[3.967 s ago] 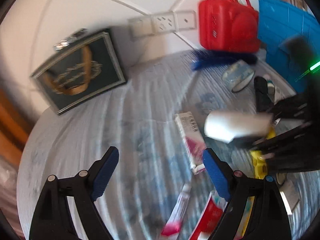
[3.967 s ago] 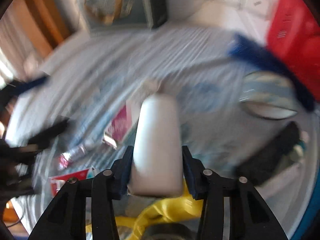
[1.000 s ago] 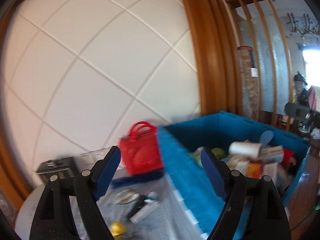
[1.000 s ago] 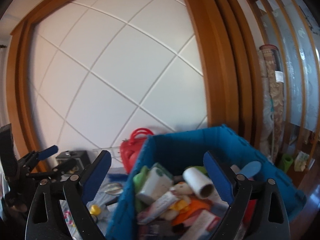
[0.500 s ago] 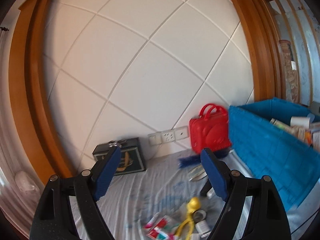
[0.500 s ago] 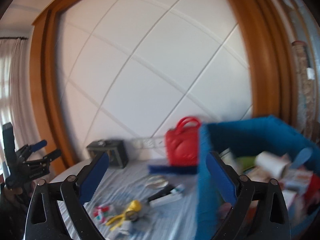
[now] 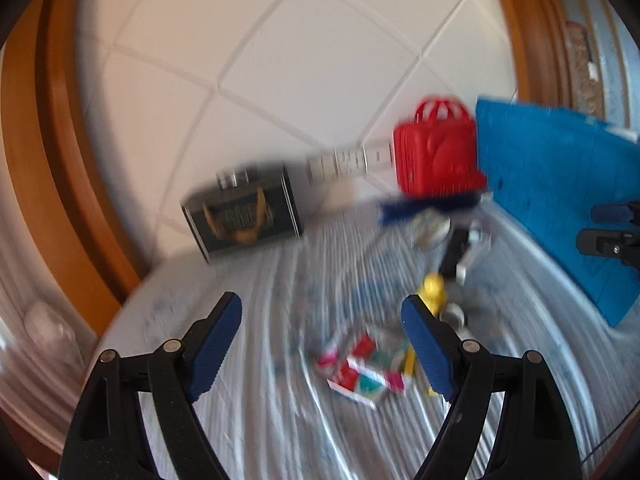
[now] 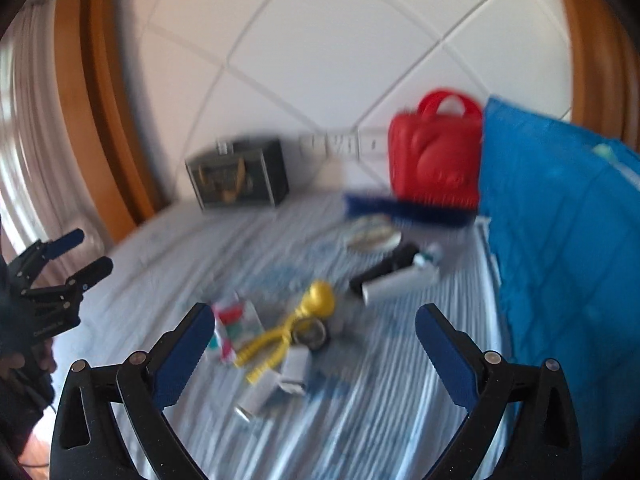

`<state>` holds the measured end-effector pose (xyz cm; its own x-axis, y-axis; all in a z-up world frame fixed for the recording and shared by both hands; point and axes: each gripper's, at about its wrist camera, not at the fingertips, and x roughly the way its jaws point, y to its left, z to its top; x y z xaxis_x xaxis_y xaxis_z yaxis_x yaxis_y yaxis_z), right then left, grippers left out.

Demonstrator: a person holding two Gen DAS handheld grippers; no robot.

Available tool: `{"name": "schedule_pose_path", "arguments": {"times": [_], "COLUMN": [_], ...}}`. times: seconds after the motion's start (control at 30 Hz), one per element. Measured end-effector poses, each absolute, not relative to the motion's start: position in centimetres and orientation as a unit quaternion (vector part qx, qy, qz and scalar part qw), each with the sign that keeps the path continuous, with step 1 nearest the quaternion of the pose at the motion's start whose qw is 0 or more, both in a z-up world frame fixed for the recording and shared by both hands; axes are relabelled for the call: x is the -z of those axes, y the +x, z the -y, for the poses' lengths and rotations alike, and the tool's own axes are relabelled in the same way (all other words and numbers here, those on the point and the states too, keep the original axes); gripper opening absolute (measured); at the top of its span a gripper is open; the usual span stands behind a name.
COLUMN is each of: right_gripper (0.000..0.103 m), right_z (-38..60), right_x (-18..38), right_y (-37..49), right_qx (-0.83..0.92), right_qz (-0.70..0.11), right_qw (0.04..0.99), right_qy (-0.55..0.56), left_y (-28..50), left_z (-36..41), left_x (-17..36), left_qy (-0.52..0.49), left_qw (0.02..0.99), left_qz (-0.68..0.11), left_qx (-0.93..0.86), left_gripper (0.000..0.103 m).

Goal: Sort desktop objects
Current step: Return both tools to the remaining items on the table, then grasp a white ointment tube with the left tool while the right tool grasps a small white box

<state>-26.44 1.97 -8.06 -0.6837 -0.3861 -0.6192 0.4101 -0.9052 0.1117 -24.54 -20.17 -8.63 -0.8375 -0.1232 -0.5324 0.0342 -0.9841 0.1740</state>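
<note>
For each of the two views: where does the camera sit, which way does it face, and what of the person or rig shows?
Left wrist: sits behind the open left gripper, looking down across the striped grey tablecloth toward the white panelled wall; the right gripper shows at the right edge.
Right wrist: sits behind the open right gripper, facing the same way; the left gripper and a dark sleeve show at left.
Shared: red plastic handbag, blue crate, yellow toy.

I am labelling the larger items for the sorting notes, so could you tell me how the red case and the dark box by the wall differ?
The red case is bright and plain, with rounded handles on top; the dark box is dark, with a gold-coloured design on its front. The red case stands right beside the blue bin; the dark box stands apart, further left. Both stand upright on the table, against the wall.
</note>
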Motion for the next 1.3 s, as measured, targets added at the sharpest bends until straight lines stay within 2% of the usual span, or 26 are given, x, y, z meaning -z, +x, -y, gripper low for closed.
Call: {"name": "schedule_pose_path", "arguments": {"times": [0.27,0.33,0.47,0.53,0.57,0.67,0.77,0.83,0.93,1.0,1.07,1.23,1.27,1.3], "right_gripper": [0.101,0.100,0.092,0.086,0.082,0.079,0.079,0.077,0.065,0.043,0.033,0.030,0.030,0.030], "right_z": [-1.6,-1.5,-1.0,-0.6,-0.3,0.6,2.0,3.0,4.6,5.4,5.8,7.0,7.1,7.0], "right_x": [14.1,15.0,17.9,19.3,20.1,22.0,23.3,24.0,25.2,26.2,26.7,27.9,28.0,27.9], "right_y": [-31.0,-31.8,-33.9,-34.7,-35.2,-35.9,-36.1,-36.2,-36.3,-36.5,-36.3,-35.4,-35.1,-35.1], "right_qx": [0.880,0.871,0.844,0.834,0.827,0.814,0.805,0.801,0.794,0.787,0.785,0.782,0.783,0.783], "right_qz": [-0.045,-0.046,-0.046,-0.045,-0.041,-0.034,-0.036,-0.037,-0.053,-0.072,-0.089,-0.149,-0.160,-0.160], "right_qw": [0.249,0.263,0.291,0.297,0.301,0.309,0.314,0.312,0.304,0.287,0.271,0.263,0.265,0.266], "right_qy": [0.401,0.413,0.448,0.462,0.473,0.491,0.502,0.510,0.523,0.542,0.551,0.545,0.539,0.540], "left_y": [-28.8,-30.2,-32.6,-33.3,-33.4,-33.2,-33.5,-33.5,-33.5,-33.5,-33.5,-33.4,-33.3,-33.4], "left_z": [19.4,19.2,19.4,19.4,19.4,20.0,20.4,20.5,20.4,20.5,20.4,20.2,20.2,20.2], "left_x": [18.1,20.0,23.1,24.6,25.0,25.4,25.5,25.4,25.4,25.3,25.3,25.4,25.4,25.3], "left_qy": [0.371,0.395,0.434,0.452,0.458,0.452,0.456,0.456,0.455,0.455,0.456,0.449,0.448,0.450], "left_qw": [0.084,0.087,0.087,0.083,0.080,0.069,0.054,0.047,0.041,0.038,0.035,0.031,0.027,0.016], "left_qz": [0.017,0.004,-0.033,-0.037,-0.038,-0.054,-0.050,-0.049,-0.044,-0.045,-0.040,-0.023,-0.023,-0.025], "left_qx": [0.925,0.915,0.896,0.887,0.885,0.888,0.887,0.887,0.888,0.888,0.889,0.892,0.893,0.892], "left_gripper": [0.082,0.079,0.067,0.056,0.047,0.041,0.030,0.028,0.027,0.027,0.027,0.028,0.024,0.017]}}
